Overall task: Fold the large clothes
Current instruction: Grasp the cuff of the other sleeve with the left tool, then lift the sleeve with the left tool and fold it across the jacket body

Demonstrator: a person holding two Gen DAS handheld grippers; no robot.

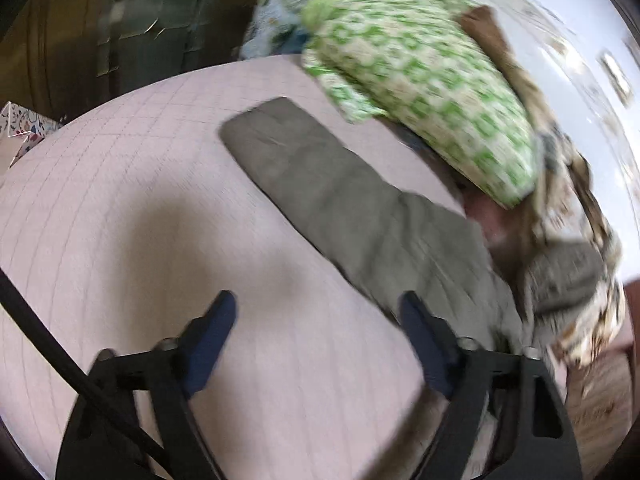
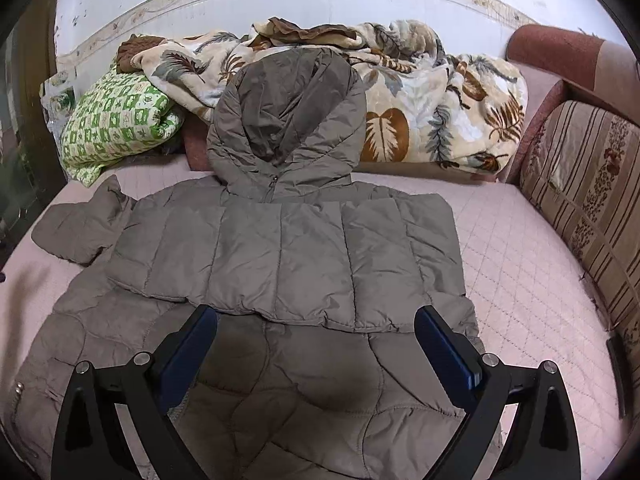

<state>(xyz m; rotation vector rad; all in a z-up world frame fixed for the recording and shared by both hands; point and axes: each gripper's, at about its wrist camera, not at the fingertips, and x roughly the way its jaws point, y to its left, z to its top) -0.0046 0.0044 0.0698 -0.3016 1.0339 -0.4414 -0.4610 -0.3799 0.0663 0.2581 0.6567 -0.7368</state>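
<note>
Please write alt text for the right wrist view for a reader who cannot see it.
A grey-brown hooded puffer coat lies flat on a pink quilted bed cover, one sleeve folded across its chest. The open right tongs hover above it, holding nothing.

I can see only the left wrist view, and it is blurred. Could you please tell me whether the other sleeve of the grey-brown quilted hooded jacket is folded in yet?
Observer: Yes. In the right wrist view, one sleeve of the grey-brown quilted hooded jacket lies folded across its chest.
Operator: Thank you. Where is the hood?
Observer: The hood is unfolded, propped against the cream leaf-patterned blanket.
Operator: Is the right gripper holding anything?
Observer: No. The right gripper hovers over the jacket's lower half, jaws open and empty.
</note>
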